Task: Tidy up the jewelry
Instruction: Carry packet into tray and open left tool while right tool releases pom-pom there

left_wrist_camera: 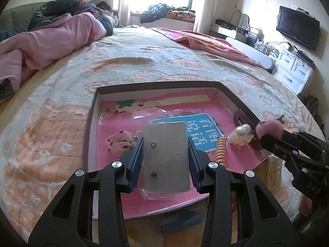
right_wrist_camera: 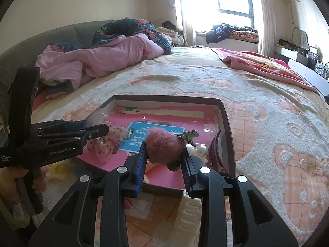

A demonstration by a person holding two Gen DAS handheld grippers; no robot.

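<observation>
A shallow box [left_wrist_camera: 224, 89] with a pink printed floor lies on the bed. My left gripper [left_wrist_camera: 165, 144] is shut on a grey earring card in a clear sleeve [left_wrist_camera: 166, 160], held over the box. My right gripper [right_wrist_camera: 164, 150] is shut on a pink fluffy pom-pom hair clip [right_wrist_camera: 162, 144], over the box's near right corner; it also shows in the left wrist view [left_wrist_camera: 269, 126]. In the box lie a pearl ornament [left_wrist_camera: 241, 135], an orange spiral hair tie [left_wrist_camera: 220, 151], a purple claw clip [right_wrist_camera: 214, 150] and a pink dotted scrunchie [left_wrist_camera: 120, 141].
The box sits on a cream and peach bedspread [left_wrist_camera: 144, 61]. A pink quilt [left_wrist_camera: 51, 41] is bunched at the far left and a pink blanket [left_wrist_camera: 205, 41] at the far right. A white comb-like item [right_wrist_camera: 189, 216] lies by the box's near edge.
</observation>
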